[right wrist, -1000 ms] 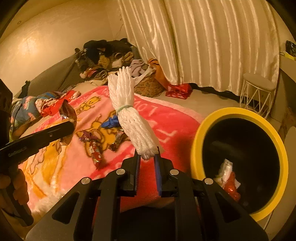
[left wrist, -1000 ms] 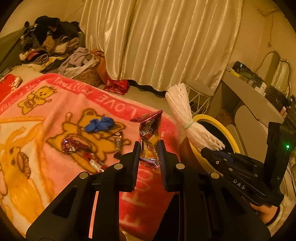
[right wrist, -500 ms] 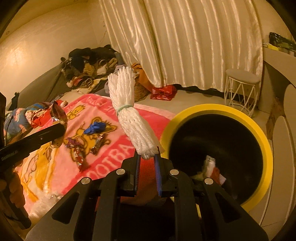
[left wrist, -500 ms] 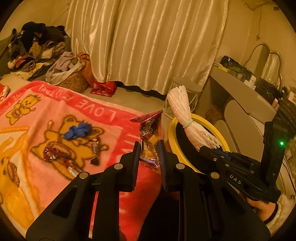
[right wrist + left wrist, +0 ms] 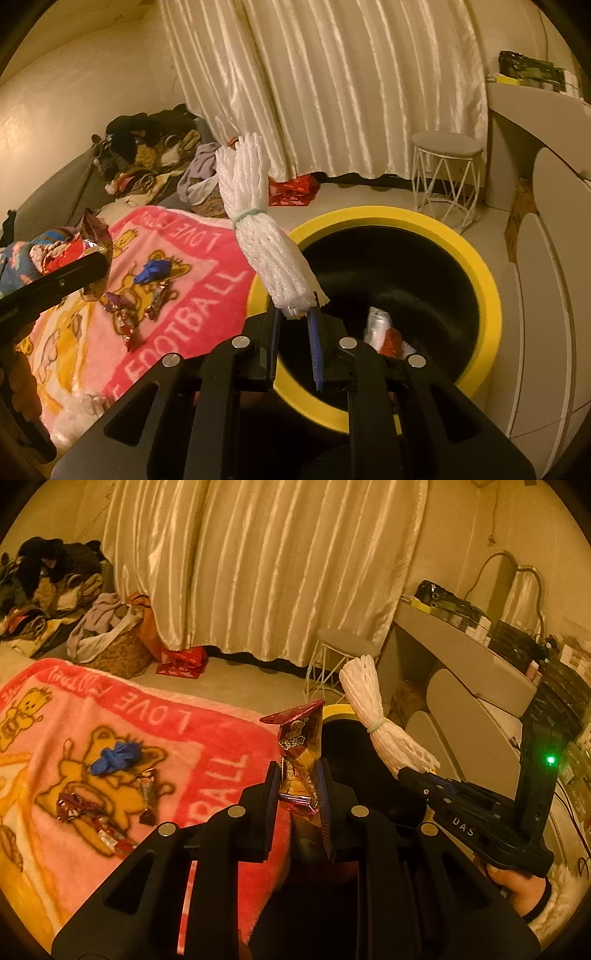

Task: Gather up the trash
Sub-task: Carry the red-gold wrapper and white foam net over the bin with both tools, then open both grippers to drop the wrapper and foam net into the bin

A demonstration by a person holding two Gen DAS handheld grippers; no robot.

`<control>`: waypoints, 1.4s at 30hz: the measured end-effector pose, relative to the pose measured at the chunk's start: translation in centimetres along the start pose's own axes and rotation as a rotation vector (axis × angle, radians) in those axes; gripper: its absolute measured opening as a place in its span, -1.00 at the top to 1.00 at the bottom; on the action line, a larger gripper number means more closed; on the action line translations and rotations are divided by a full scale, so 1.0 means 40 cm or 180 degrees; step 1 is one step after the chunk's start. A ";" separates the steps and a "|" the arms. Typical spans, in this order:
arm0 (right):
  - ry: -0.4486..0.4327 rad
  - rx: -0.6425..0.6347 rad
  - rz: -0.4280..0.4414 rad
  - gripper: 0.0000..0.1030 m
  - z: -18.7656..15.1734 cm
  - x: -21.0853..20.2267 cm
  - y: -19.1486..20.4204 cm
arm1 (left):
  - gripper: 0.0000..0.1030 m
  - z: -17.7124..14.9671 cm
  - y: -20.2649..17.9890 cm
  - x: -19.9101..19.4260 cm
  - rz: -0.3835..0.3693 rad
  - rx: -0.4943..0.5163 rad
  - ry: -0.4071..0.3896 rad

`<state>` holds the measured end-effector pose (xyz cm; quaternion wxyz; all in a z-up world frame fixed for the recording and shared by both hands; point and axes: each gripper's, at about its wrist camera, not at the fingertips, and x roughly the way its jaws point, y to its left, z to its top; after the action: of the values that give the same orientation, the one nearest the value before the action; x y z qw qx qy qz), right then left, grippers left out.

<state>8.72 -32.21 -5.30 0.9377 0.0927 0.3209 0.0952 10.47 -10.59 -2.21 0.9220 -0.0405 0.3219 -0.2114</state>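
My left gripper (image 5: 297, 786) is shut on a shiny red snack wrapper (image 5: 300, 746) that stands up between its pads. My right gripper (image 5: 295, 317) is shut on the lower end of a white foam net bundle (image 5: 258, 229) tied with a pale band; the same bundle (image 5: 373, 720) shows in the left wrist view. A yellow-rimmed black bin (image 5: 476, 266) sits just ahead of the right gripper, with some trash (image 5: 380, 328) at its bottom. Its rim (image 5: 338, 709) peeks out behind the wrapper. On the pink blanket (image 5: 207, 738) lie a blue glove (image 5: 116, 757) and several wrappers (image 5: 96, 816).
A white wire stool (image 5: 447, 166) stands beyond the bin by the cream curtain (image 5: 266, 565). A grey desk (image 5: 461, 653) runs along the right. A clothes pile (image 5: 40, 590), a basket (image 5: 118, 650) and a red bag (image 5: 181, 662) lie at the left. A person's hand (image 5: 517, 886) holds the right gripper.
Both grippers have swung to the right, away from the blanket and toward the bin, which now fills more of the right wrist view. Both grips are unchanged.
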 end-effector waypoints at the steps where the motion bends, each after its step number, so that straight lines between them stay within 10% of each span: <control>1: 0.0002 0.0014 -0.0010 0.73 0.001 -0.001 -0.005 | 0.72 0.000 -0.005 0.001 -0.0008 0.0013 0.0000; 42: 0.0055 0.0581 -0.0521 0.73 -0.024 0.014 -0.202 | 0.72 0.044 -0.175 0.208 -0.0414 0.0376 0.0276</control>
<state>9.51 -39.78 -8.27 0.9272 0.1503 0.3428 -0.0105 14.85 -20.52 -4.15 0.8923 0.0023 0.3452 -0.2910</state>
